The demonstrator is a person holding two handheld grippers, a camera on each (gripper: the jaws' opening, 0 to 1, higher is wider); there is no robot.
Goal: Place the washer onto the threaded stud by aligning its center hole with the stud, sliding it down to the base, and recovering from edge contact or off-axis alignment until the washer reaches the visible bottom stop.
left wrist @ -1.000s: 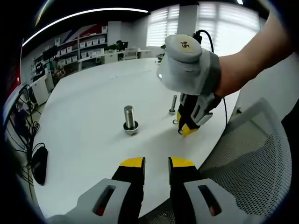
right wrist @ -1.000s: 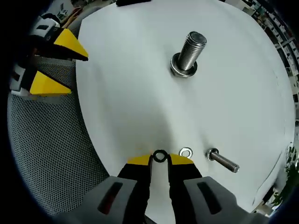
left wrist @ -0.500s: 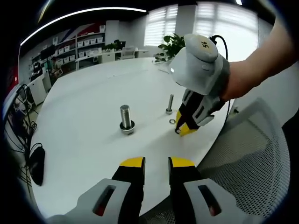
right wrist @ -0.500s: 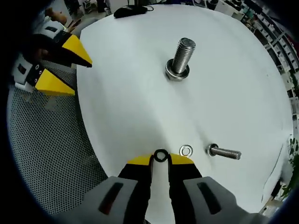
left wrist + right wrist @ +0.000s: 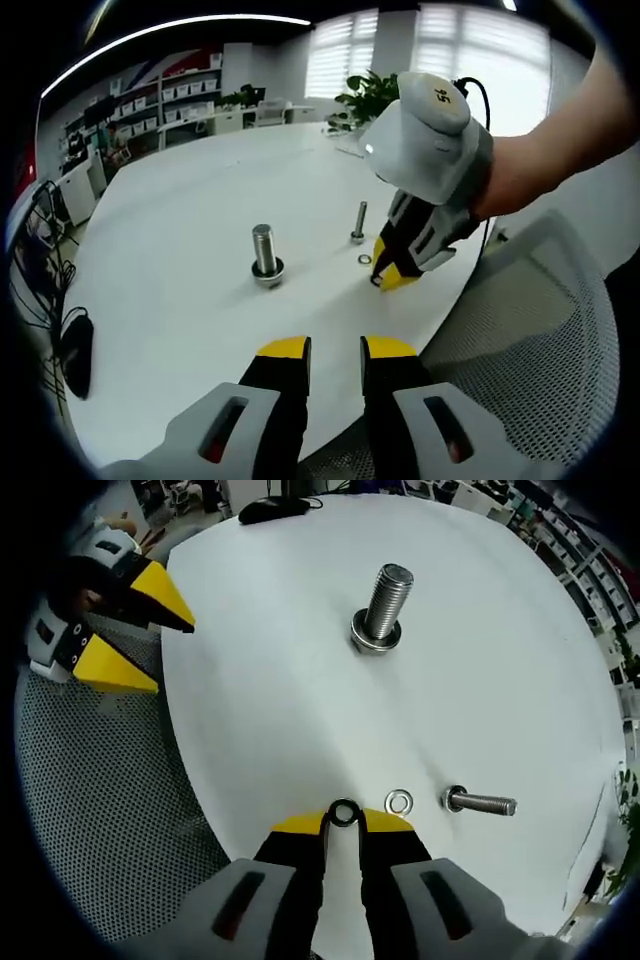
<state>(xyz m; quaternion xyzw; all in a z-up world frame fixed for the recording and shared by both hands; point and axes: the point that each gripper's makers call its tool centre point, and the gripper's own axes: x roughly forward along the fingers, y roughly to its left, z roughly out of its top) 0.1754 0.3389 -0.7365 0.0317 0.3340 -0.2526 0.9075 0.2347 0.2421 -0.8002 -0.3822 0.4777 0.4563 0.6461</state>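
While the right gripper [image 5: 343,822] pinches a small dark washer [image 5: 343,813] between its yellow tips, just above the white table [image 5: 280,710], the placing itself has not begun. Seen from the right gripper view, the thick stud [image 5: 382,605] stands upright at about 12 o'clock from the held washer, well apart from it, and it seems to carry a ring already at its base, though I cannot tell whether that is a loose washer or the stud's own flange. Just beside the gripped washer, at about 3 o'clock, lies a second, silver washer [image 5: 399,802] flat on the table, and beyond it, also toward 3 o'clock, stands a thin bolt [image 5: 480,803] that leans sideways in this fisheye picture. In the left gripper view the right gripper [image 5: 385,277] hangs tips-down over the table near the thin bolt [image 5: 358,222], with the thick stud [image 5: 265,255] at about 9 o'clock from it. The left gripper [image 5: 335,347] hovers near the table's edge with its jaws spread a little and nothing between them. My judgement: the pick-up looks done; carrying the washer to its stud, centring the hole, and sliding it down to the bottom stop all remain.
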